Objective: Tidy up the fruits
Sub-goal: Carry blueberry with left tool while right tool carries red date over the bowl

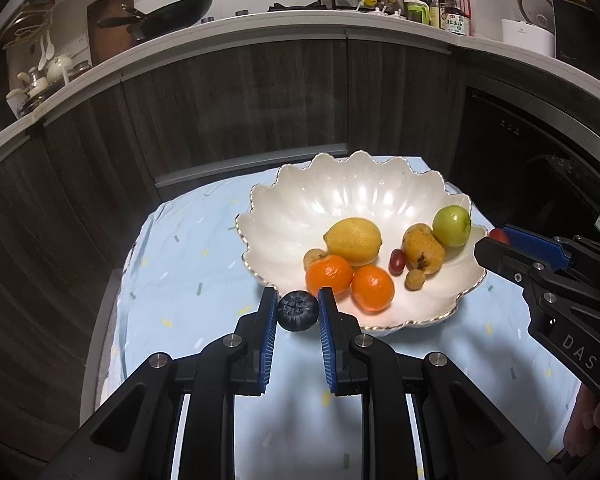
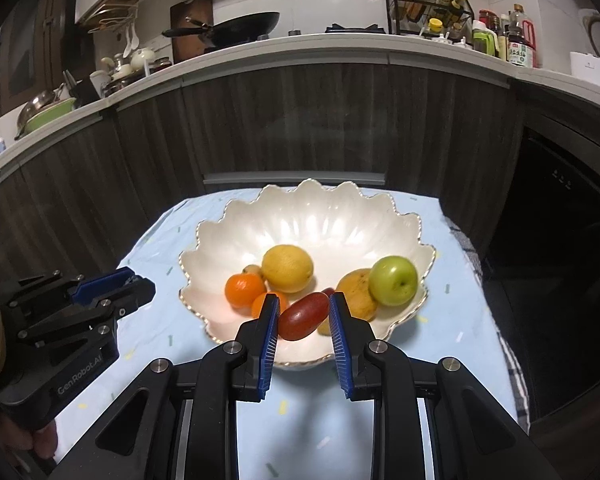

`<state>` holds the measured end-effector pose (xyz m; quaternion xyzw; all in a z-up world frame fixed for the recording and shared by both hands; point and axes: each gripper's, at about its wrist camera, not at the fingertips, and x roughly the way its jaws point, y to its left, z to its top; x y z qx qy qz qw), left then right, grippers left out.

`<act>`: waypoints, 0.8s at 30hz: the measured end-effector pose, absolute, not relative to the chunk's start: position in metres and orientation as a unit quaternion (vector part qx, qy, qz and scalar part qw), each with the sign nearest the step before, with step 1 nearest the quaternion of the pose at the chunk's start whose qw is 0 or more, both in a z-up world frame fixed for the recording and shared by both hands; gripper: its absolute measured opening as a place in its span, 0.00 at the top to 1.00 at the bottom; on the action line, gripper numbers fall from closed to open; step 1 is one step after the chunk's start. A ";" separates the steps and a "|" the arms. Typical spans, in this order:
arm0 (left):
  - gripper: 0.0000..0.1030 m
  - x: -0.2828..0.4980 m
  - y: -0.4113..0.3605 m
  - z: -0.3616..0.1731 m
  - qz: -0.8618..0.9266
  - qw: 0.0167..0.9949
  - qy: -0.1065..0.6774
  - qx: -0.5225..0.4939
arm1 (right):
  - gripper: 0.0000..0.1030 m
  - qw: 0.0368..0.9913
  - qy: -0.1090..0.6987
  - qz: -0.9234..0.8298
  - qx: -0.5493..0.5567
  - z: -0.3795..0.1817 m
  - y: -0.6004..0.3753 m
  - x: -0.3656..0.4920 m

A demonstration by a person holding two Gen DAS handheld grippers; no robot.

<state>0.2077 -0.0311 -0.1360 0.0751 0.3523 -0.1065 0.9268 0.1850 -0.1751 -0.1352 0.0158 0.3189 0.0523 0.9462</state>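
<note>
Behind everything you have the dark wood cabinet fronts (image 2: 300, 128) under a pale countertop (image 2: 340, 50) crowded with a wok (image 2: 240, 26), a wire spice rack (image 2: 428, 8) and sauce bottles (image 2: 520, 44). In front of them lies the light blue tablecloth (image 1: 188, 272), and on it sits the white scalloped bowl (image 1: 300, 216) with its metallic rim. Inside the bowl, a lemon (image 1: 353, 240) lies near the middle, a green apple (image 1: 451, 226) rests against the right wall with a speckled yellow fruit (image 1: 423, 248) touching it, and two tangerines (image 1: 329, 274) sit side by side at the near edge, crowding the rim closest to you. A red grape (image 1: 397, 260) lies between the lemon and the yellow fruit, with a small tan fruit (image 1: 415, 280) just in front. Your left gripper (image 1: 298, 312) is clamped on a blueberry (image 1: 297, 312), held at the near left rim of the bowl, just outside the tangerines. Your right gripper (image 2: 304, 316) has its pads pressed on a second, elongated red grape (image 2: 303, 316), held over the near part of the bowl, hiding part of one tangerine behind it.
</note>
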 end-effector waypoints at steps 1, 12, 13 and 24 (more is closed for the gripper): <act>0.79 0.209 -0.033 -0.135 -0.107 0.927 0.351 0.076 | 0.74 0.947 0.318 0.051 0.016 -0.134 -0.176 0.186; 0.79 0.228 -0.043 -0.127 -0.106 0.930 0.344 0.070 | 0.74 0.950 0.308 0.042 0.018 -0.127 -0.190 0.203; 0.79 0.230 -0.044 -0.126 -0.106 0.931 0.343 0.070 | 0.74 0.951 0.307 0.041 0.018 -0.127 -0.191 0.205; 0.79 0.256 -0.050 -0.127 -0.104 0.931 0.344 0.066 | 0.74 0.952 0.304 0.034 0.014 -0.127 -0.200 0.229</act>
